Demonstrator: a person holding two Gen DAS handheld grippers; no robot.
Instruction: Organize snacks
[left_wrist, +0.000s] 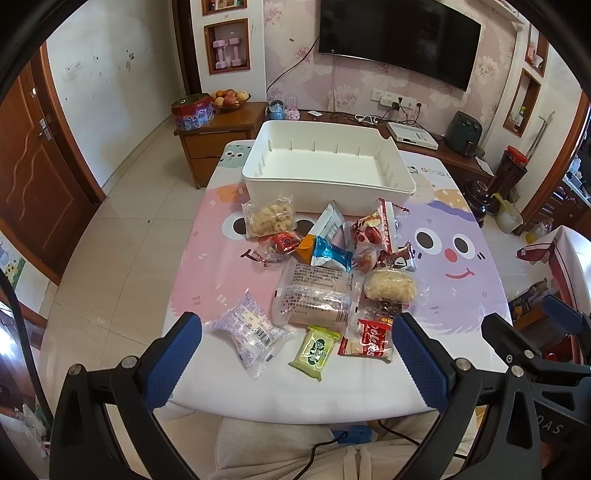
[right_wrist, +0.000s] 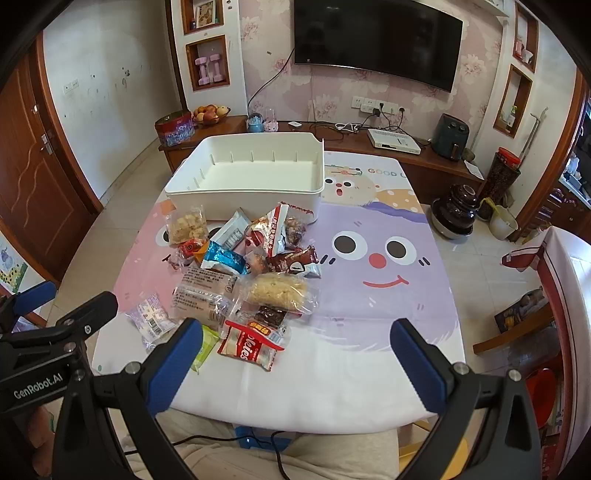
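Snacks lie in a pile on the cartoon tablecloth in front of the white bin, the green packet half hidden behind a blue finger, while the left gripper and right gripper hover low, both spread wide, holding nothing.

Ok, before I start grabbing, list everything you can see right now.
Bin: one, white, nothing in it, far end of table.
Snack packets: about a dozen, mixed colours, heaped in front of bin.
Green packet: one, nearest edge.
Red packet: one, beside green.
Tablecloth: one, pink and purple cartoon faces.
TV: one, black, on wall.
Left gripper: open, above near edge.
Right gripper: open, holding nothing.
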